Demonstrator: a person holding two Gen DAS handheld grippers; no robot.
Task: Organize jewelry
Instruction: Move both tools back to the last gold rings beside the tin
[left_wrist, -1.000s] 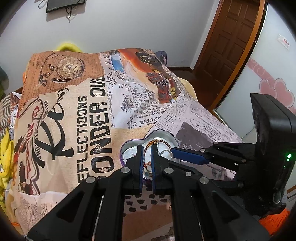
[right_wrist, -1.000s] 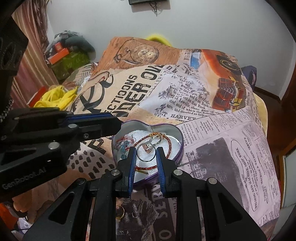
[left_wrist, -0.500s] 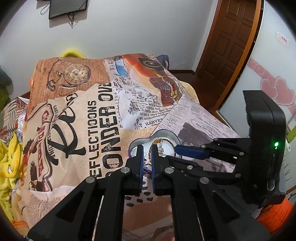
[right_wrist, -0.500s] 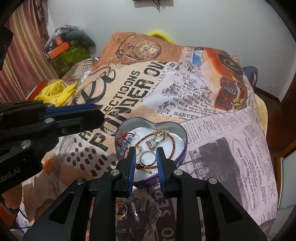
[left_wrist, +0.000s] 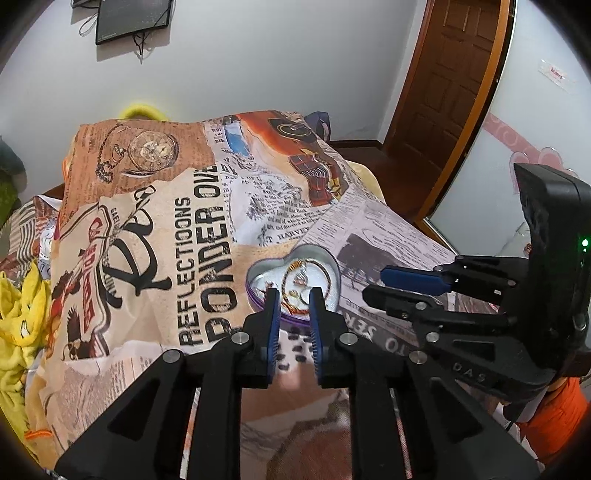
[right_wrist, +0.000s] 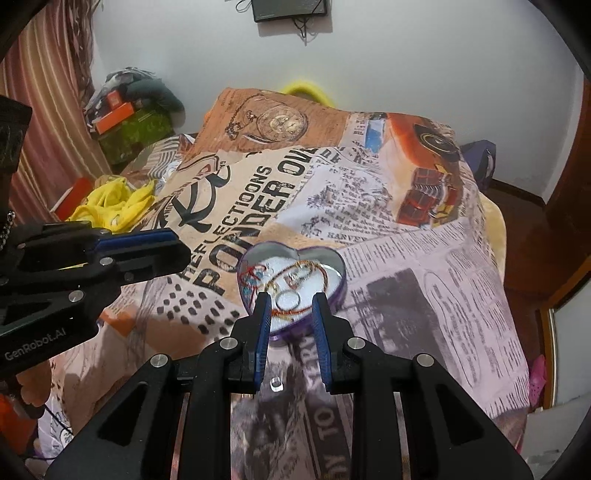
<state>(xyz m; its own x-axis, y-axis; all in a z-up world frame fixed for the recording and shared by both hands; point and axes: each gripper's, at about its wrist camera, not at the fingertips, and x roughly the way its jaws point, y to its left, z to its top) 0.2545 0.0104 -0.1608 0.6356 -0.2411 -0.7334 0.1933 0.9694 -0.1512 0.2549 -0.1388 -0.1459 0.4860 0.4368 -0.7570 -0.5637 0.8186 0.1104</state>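
Note:
A purple heart-shaped tin (left_wrist: 295, 318) (right_wrist: 341, 284) lies on the printed blanket (left_wrist: 155, 229). Inside it are a red-gold braided bracelet (right_wrist: 317, 273), a silver ring (right_wrist: 288, 300) and other small pieces. My left gripper (left_wrist: 294, 293) (right_wrist: 183, 247) hovers on the near side of the tin. Its jaws are opening and hold nothing. My right gripper (right_wrist: 291, 297) (left_wrist: 376, 286) hangs beside it, also short of the tin, with a narrow empty gap between its blue pads. A small clear piece (right_wrist: 276, 386) lies on the blanket close in front of the tin.
Crumpled yellow cloth (left_wrist: 18, 314) (right_wrist: 107, 206) lies at the blanket's left edge. Boxes and clutter (right_wrist: 125, 118) stand by a curtain at far left. A brown door (left_wrist: 443, 92) is at the right. An orange sleeve (left_wrist: 554, 417) shows behind the right gripper.
Both grippers have drawn back and up from the tin, which now looks smaller and farther. The left jaws, shut before, have parted. The right jaws keep the same gap.

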